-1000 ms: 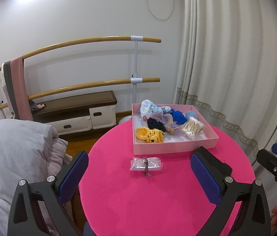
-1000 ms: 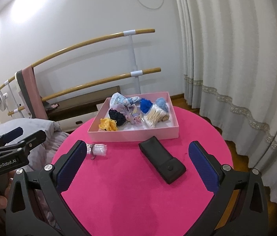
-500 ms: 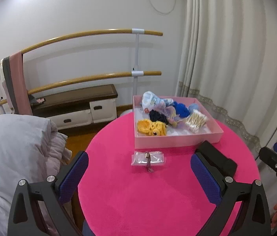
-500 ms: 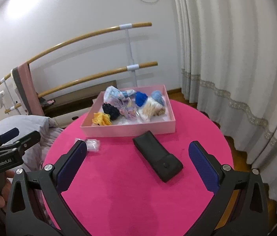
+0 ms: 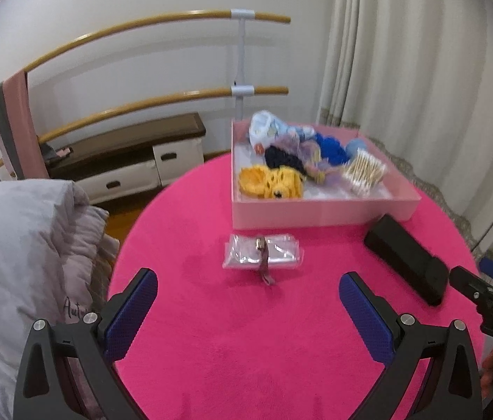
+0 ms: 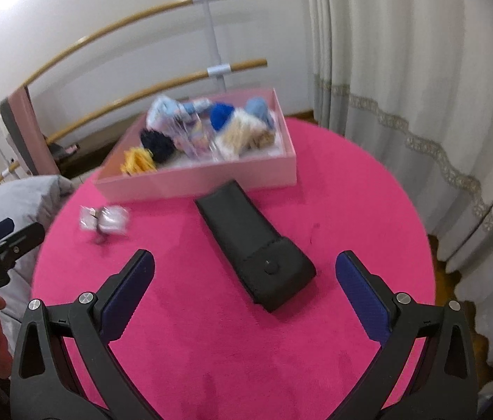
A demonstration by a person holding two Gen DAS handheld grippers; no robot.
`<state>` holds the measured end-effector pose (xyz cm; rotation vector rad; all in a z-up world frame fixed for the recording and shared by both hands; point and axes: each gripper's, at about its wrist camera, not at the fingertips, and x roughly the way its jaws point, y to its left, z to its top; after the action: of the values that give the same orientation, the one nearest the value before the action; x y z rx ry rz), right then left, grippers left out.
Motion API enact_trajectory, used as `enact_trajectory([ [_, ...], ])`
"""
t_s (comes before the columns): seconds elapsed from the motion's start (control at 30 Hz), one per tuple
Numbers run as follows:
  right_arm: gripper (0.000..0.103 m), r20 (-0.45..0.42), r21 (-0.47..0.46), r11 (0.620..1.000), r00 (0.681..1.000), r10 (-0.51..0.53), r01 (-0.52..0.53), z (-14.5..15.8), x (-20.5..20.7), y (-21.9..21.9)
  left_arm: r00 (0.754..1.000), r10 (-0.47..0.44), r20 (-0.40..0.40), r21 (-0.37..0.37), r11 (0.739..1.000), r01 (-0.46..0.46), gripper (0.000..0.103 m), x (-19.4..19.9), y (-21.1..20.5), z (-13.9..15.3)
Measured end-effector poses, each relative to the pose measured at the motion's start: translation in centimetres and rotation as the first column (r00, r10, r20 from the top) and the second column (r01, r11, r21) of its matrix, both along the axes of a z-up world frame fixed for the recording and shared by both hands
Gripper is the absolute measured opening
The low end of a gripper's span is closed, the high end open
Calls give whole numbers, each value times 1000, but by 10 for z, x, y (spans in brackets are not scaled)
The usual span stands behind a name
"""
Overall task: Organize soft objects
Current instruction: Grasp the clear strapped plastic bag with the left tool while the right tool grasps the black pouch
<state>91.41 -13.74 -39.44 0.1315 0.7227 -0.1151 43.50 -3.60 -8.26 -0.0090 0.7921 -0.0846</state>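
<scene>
A pink box (image 5: pixel 319 213) (image 6: pixel 197 182) on the round pink table holds several soft items: a yellow knit piece (image 5: pixel 270 182), dark and blue scrunchies and a bundle of cotton swabs (image 5: pixel 365 171). A clear packet (image 5: pixel 262 253) (image 6: pixel 104 218) lies in front of the box. A black case (image 6: pixel 256 245) (image 5: pixel 403 259) lies to its right. My left gripper (image 5: pixel 248 311) is open and empty above the table, just short of the packet. My right gripper (image 6: pixel 244 290) is open and empty, with the near end of the black case between its fingers.
A grey quilt (image 5: pixel 19 255) lies at the table's left edge. Wooden ballet bars (image 5: pixel 155 24) and a low cabinet (image 5: pixel 131 157) stand at the back wall. Curtains (image 6: pixel 403 70) hang close on the right.
Both grippers have moved forward and down toward the table. The packet and the black case now look nearer. Nothing has been picked up.
</scene>
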Motion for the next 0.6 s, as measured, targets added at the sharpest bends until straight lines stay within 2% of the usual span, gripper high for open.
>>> enact_trajectory([
  [0.37, 103, -135, -9, 1000, 991, 1, -2, -47, 47, -17, 995, -8, -98, 24, 1000, 10, 103, 63, -13, -54],
  [0.57, 103, -162, -27, 999, 987, 13, -18, -59, 64, -20, 993, 2, -122, 18, 1000, 1, 103, 95, -16, -77],
  [0.6, 99, -159, -36, 999, 987, 10, -16, -59, 65, -19, 992, 6, -124, 16, 1000, -4, 103, 101, -17, -81],
])
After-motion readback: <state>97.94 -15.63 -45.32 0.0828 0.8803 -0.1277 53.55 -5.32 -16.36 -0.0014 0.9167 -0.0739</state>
